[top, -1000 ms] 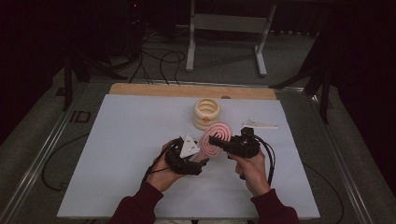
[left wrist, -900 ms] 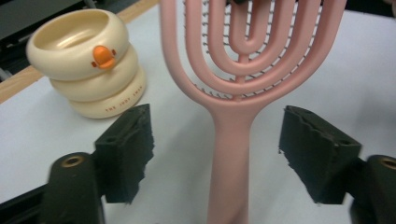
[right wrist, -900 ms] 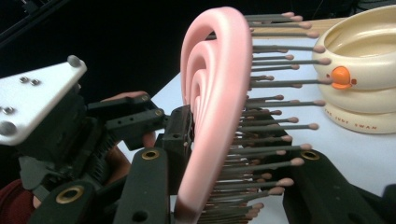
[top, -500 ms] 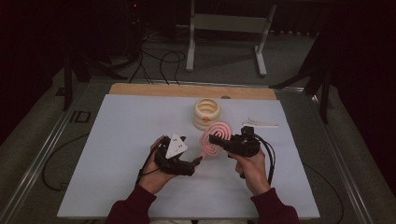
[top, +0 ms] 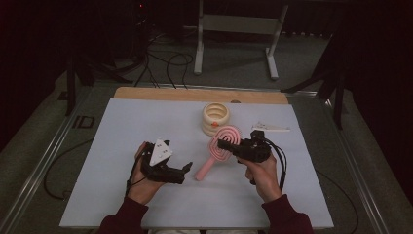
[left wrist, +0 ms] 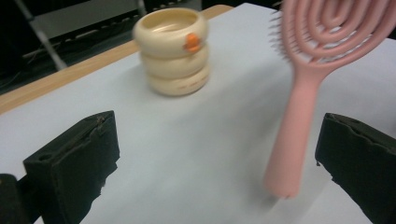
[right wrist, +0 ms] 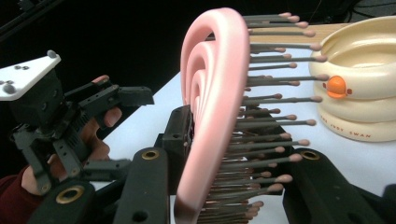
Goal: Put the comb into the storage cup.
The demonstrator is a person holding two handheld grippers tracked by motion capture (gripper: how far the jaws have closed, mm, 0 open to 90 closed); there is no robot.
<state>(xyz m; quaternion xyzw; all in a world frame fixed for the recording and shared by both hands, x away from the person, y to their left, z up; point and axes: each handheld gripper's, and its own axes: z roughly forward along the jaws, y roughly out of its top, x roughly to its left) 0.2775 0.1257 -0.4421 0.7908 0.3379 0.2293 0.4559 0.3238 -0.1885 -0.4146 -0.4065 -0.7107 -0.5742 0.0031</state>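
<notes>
A pink hairbrush (top: 221, 146) with a spiral head stands tilted, its handle end resting on the white table (top: 122, 126). My right gripper (top: 225, 144) is shut on the brush head (right wrist: 210, 93), with the bristles pointing toward the cream stack. My left gripper (top: 186, 168) is open to the left of the handle and apart from it. In the left gripper view the handle (left wrist: 292, 135) stands between the wide-apart jaws, nearer the right one. A cream stack of rings with an orange dot (top: 215, 118) sits just behind the brush.
A small white three-cornered plate (top: 271, 127) lies on the table to the right of the cream stack. A wooden strip (top: 160, 94) runs along the table's far edge. Cables and a metal stand (top: 236, 29) are on the floor beyond.
My left gripper has drawn back to the left, away from the brush handle. The right gripper and the brush have hardly moved.
</notes>
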